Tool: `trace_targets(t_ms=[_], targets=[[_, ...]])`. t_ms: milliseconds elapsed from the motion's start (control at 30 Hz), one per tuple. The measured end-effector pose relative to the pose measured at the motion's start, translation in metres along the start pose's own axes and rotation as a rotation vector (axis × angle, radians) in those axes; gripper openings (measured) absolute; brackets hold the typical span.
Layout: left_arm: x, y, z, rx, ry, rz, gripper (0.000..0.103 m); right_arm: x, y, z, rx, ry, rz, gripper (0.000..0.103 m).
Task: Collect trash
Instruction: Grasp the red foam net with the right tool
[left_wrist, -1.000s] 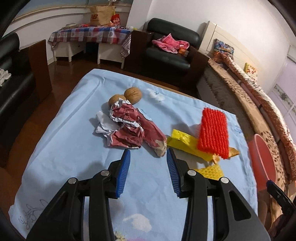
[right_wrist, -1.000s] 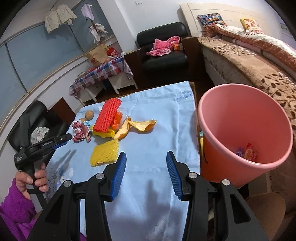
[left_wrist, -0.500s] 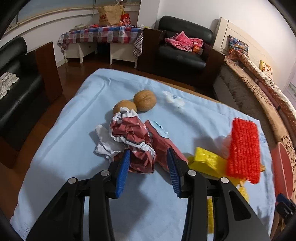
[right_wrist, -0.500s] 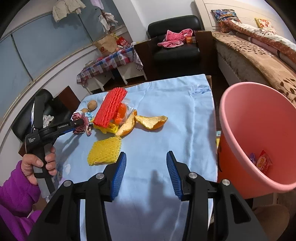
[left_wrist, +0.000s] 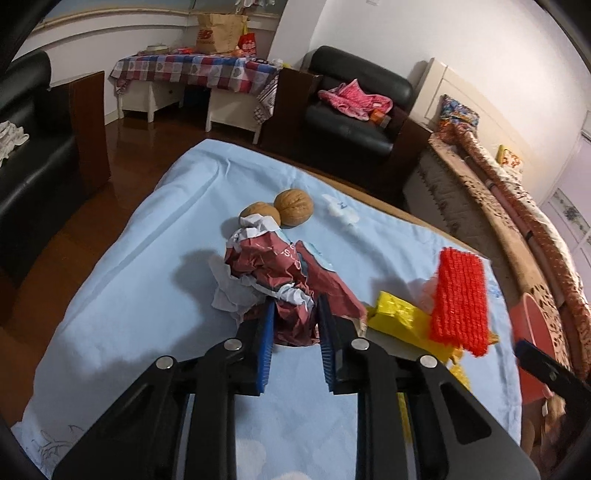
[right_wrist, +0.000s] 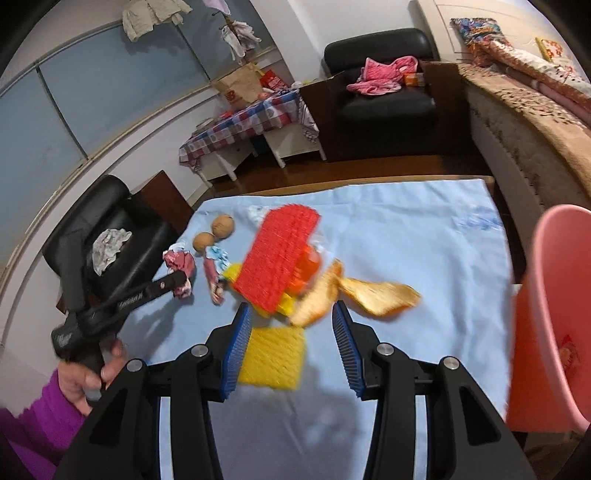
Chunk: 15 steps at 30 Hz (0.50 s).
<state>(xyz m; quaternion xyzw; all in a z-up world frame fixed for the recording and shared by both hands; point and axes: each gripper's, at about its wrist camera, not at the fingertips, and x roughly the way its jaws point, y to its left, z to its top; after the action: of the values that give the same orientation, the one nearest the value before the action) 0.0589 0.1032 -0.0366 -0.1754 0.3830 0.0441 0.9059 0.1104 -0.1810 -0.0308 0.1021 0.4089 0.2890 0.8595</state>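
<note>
My left gripper (left_wrist: 294, 325) is shut on a crumpled maroon and white wrapper (left_wrist: 275, 269) that lies on the blue tablecloth (left_wrist: 140, 288). Two walnuts (left_wrist: 293, 206) sit just beyond it. A yellow wrapper (left_wrist: 400, 319) and a red foam net (left_wrist: 460, 301) lie to the right. My right gripper (right_wrist: 291, 343) is open and empty above a yellow foam net (right_wrist: 273, 356). Orange peels (right_wrist: 380, 293) and the red foam net (right_wrist: 279, 256) lie just beyond it. The left gripper (right_wrist: 177, 282) shows there on the maroon wrapper (right_wrist: 181, 262).
A pink bin (right_wrist: 554, 314) stands off the table's right edge with some wrappers inside. A black armchair (left_wrist: 354, 107), a checked side table (left_wrist: 195, 70) and a bed (left_wrist: 517, 206) stand beyond the table. Another black chair (right_wrist: 103, 236) stands at the left.
My left gripper moved forward onto the maroon wrapper and closed on it. My right gripper moved left, away from the pink bin, to above the yellow foam net, staying open.
</note>
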Motion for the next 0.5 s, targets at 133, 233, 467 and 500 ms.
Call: trace_targets(t_ms=[133,233,467,500], targets=[[-0.010,-0.001,-0.004,0.023,-0.018,-0.019,0.022,0.021,0.007,0.012,0.029,0.016,0.006,0.045],[-0.014,-0.002,-0.008,0.030,-0.017,-0.039,0.022,0.034,0.010,0.017,0.041,0.031,-0.016,0.045],[-0.023,-0.006,-0.016,0.038,-0.013,-0.065,0.022,0.051,0.009,0.014,0.053,0.065,-0.044,0.019],[-0.025,-0.006,-0.018,0.041,-0.015,-0.068,0.022,0.051,0.008,0.012,0.055,0.069,-0.039,0.015]])
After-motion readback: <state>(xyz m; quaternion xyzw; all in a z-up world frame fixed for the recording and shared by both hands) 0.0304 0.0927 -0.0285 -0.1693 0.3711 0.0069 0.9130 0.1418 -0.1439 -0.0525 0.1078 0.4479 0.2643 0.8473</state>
